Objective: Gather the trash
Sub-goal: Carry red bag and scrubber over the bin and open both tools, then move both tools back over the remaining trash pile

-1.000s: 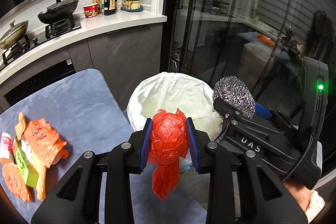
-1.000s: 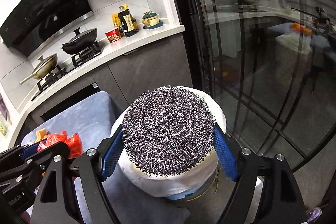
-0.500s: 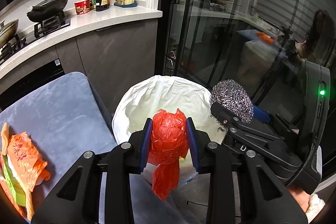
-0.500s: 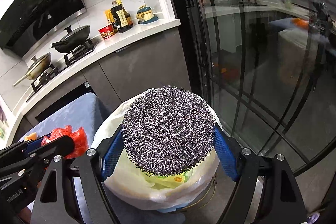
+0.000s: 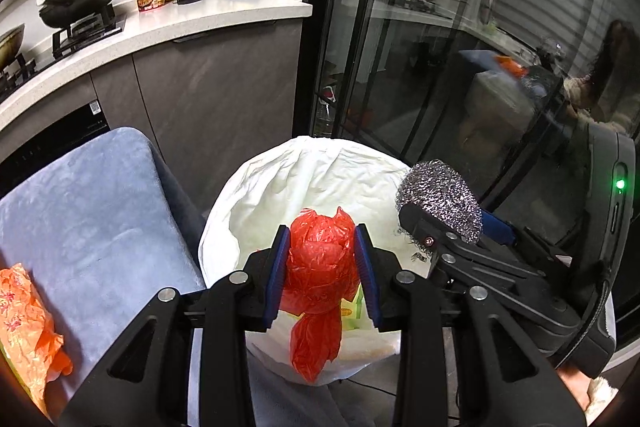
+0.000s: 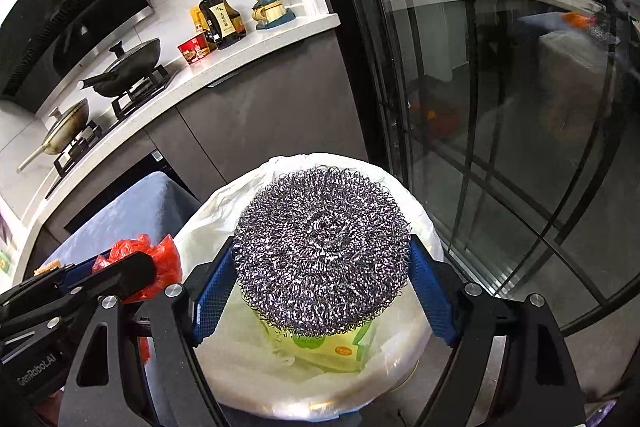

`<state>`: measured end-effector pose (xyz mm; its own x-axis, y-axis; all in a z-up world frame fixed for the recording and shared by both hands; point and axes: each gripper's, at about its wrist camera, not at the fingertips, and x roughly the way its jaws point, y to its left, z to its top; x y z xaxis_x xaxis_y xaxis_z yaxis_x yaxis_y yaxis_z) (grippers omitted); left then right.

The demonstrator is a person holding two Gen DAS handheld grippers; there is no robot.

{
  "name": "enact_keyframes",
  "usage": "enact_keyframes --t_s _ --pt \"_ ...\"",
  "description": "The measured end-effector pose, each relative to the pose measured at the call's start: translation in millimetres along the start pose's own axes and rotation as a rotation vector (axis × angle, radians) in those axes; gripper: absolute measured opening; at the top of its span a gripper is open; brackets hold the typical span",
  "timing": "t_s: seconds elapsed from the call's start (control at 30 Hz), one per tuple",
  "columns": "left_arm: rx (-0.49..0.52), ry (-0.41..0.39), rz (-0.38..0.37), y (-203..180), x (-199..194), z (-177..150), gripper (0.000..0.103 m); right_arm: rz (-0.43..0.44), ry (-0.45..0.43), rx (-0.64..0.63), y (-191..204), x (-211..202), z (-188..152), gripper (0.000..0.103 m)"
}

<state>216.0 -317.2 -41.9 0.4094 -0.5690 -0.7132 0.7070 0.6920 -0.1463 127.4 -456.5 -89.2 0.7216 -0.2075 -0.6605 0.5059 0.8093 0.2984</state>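
My left gripper (image 5: 322, 263) is shut on a crumpled red plastic bag (image 5: 320, 267), held over the near rim of a trash bin lined with a white bag (image 5: 280, 187). My right gripper (image 6: 322, 287) is shut on a round steel wool scourer (image 6: 322, 247) and holds it over the bin's opening (image 6: 224, 339). A yellow-green packet (image 6: 336, 347) lies inside the bin. The scourer (image 5: 440, 199) also shows in the left wrist view, and the red bag (image 6: 156, 259) in the right wrist view. Orange wrappers (image 5: 24, 319) lie on the grey-blue cloth (image 5: 88, 211) at the left.
A kitchen counter (image 5: 180, 23) with a stove, pans, bottles and a red cup runs behind. Dark glass sliding doors (image 5: 440, 67) stand close to the right of the bin. The cloth-covered table edge touches the bin's left side.
Both grippers have moved forward and over the bin with their loads still held. The bin's inside and the packet in it now show. The orange wrappers have slid to the left edge of view.
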Motion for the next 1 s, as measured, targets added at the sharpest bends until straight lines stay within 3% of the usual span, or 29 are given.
enact_keyframes --t_s 0.07,0.13,0.37,0.67,1.0 --pt "-0.008 0.005 -0.005 2.2 3.9 0.8 0.035 -0.008 -0.005 0.004 -0.5 2.4 -0.1 0.081" --pt "-0.017 0.008 -0.006 2.9 5.3 2.0 0.049 -0.016 -0.015 0.013 -1.6 2.2 0.8 0.083" --pt "0.005 -0.031 0.007 -1.5 -2.7 3.1 0.075 -0.061 -0.063 0.027 -7.9 -15.4 3.7 0.085" --pt "-0.017 -0.055 0.012 2.2 -21.1 2.2 0.076 -0.056 -0.091 0.05 -15.7 -48.0 7.0 0.085" --pt "-0.02 -0.113 0.107 18.4 -77.4 -12.1 0.076 0.031 -0.109 0.03 22.5 -89.3 3.5 0.085"
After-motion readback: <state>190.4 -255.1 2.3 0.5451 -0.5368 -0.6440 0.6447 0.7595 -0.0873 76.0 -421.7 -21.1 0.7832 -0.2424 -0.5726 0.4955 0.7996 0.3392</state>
